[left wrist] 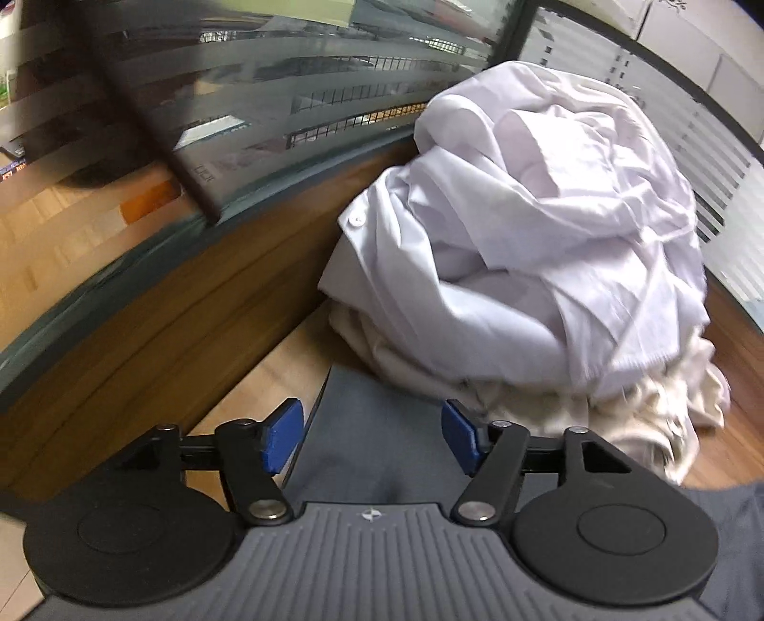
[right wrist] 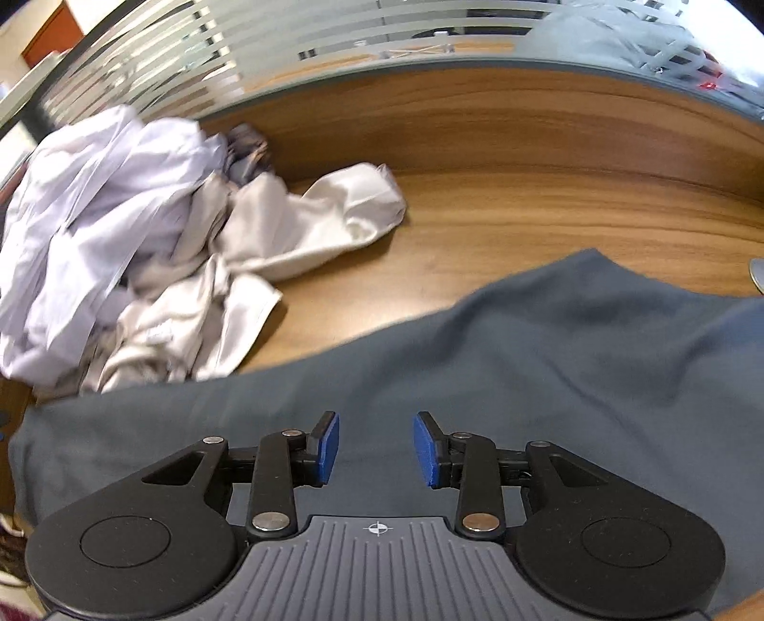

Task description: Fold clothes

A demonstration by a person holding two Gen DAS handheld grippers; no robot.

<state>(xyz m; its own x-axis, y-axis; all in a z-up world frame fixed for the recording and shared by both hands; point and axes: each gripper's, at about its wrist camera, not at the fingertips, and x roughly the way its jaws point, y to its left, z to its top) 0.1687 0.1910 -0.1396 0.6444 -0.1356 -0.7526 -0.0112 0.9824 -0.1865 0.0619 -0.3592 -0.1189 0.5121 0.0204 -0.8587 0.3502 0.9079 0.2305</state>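
Wooden desk, 3 garments, 2 grippers.
Wooden desk (right wrist: 549,200), frosted glass partition (right wrist: 334,33) behind. Slate-grey garment (right wrist: 549,372) spread flat along near edge. White shirt (left wrist: 549,229) heaped in corner, atop cream garment (right wrist: 305,229) that trails onto bare wood. Left gripper (left wrist: 372,437): jaws wide apart above the grey garment's edge, nothing held. Right gripper (right wrist: 377,449): jaws part-open over grey cloth, pads clear.

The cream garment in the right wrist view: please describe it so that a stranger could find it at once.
Start at the wooden table with the striped glass partition behind it. A heap of clothes lies at its left end, and the cream garment spills out of the heap to the right. It is warmer in colour than the white shirt piled on it, and paler than the flat grey-blue garment nearer the camera.
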